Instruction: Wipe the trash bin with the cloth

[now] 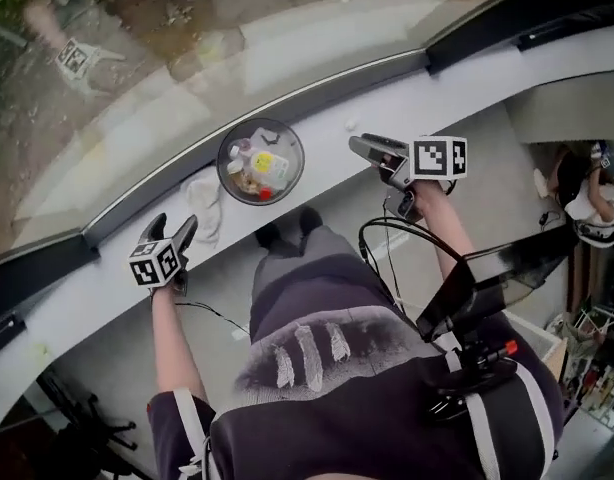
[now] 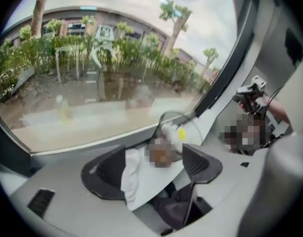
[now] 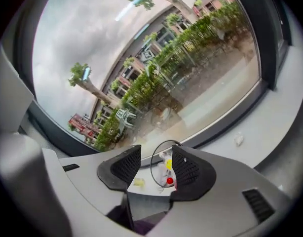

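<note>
A round see-through trash bin [image 1: 260, 160] holding bottles and scraps stands on the pale window ledge [image 1: 447, 93]. A crumpled white cloth [image 1: 204, 205] lies on the ledge just left of the bin. My left gripper [image 1: 173, 230] hovers below and left of the cloth with its jaws wide apart and nothing pressed between them. In the left gripper view the cloth [image 2: 132, 174] shows on the ledge between the spread jaws, with the bin [image 2: 173, 127] beyond. My right gripper [image 1: 365, 148] is raised to the right of the bin, open and empty. The bin [image 3: 164, 169] shows past its jaws.
The window glass [image 1: 187, 58] and its dark frame run right behind the ledge. A small white scrap [image 1: 351, 123] lies on the ledge right of the bin. A cable [image 1: 387, 258] hangs from the right gripper. A dark slanted panel [image 1: 497, 278] and another person [image 1: 587, 193] are at the right.
</note>
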A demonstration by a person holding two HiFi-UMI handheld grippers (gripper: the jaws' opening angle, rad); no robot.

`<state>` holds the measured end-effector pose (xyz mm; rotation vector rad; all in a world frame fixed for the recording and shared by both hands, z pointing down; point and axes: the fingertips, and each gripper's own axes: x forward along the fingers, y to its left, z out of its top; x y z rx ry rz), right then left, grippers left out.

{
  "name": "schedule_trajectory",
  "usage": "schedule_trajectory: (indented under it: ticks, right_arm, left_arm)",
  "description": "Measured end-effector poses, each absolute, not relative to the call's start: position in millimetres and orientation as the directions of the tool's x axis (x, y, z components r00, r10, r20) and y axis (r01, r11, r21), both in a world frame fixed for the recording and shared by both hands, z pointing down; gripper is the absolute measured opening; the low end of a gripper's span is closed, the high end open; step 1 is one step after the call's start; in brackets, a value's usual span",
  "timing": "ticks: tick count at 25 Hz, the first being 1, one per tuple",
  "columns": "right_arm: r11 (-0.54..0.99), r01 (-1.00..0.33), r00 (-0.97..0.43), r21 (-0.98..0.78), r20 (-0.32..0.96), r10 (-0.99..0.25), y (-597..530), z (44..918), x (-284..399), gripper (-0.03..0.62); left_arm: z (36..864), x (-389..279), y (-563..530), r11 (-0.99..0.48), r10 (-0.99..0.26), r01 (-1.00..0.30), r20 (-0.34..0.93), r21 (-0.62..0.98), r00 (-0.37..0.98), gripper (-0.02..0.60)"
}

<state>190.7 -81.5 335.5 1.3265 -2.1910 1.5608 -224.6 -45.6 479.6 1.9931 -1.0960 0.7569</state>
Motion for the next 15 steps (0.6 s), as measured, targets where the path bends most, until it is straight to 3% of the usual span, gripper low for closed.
schedule_trajectory:
  ticks: [1,2,3,4,5,7,15]
  right_arm:
    - [0.120,-0.707,-0.615,-0.697,0.521,-0.592,-88,316,188,0.182]
    - [0.160,-0.680,-0.640,-0.715,0.473,-0.606,-92,295,184,0.181]
    - [0.197,-0.638,-0.673,-0.745,0.414,-0.613,-94,275,178,0.179]
    - [0.233,-0.588,-0.702,-0.775,0.347,-0.622,-94,256,172,0.143]
    - [0.272,-0.542,-0.723,-0.795,0.277,-0.633,-95,239,167,-0.005]
    - [0.338,-0.492,-0.743,-0.802,0.185,-0.643,-97,216,162,-0.005]
    - [0.576,-0.436,-0.838,-0.691,0.079,-0.540,-91,160,157,-0.005]
  left_arm:
    - [448,-216,-59,-0.394,-0.508,-0.863,0.708,0.316,0.491,0.297]
    - [420,-206,-70,-0.420,-0.554,-0.854,0.658,0.308,0.510,0.097]
    - [399,-196,-76,-0.446,-0.582,-0.846,0.622,0.293,0.523,-0.005]
    - [381,-186,-80,-0.471,-0.600,-0.837,0.594,0.280,0.536,-0.005]
    - [364,-177,-83,-0.491,-0.614,-0.827,0.565,0.274,0.552,-0.005]
    - [326,-158,-89,-0.527,-0.644,-0.805,0.490,0.272,0.587,-0.005]
    - [187,-48,-82,-0.690,-0.646,-0.693,0.255,0.207,0.719,-0.005]
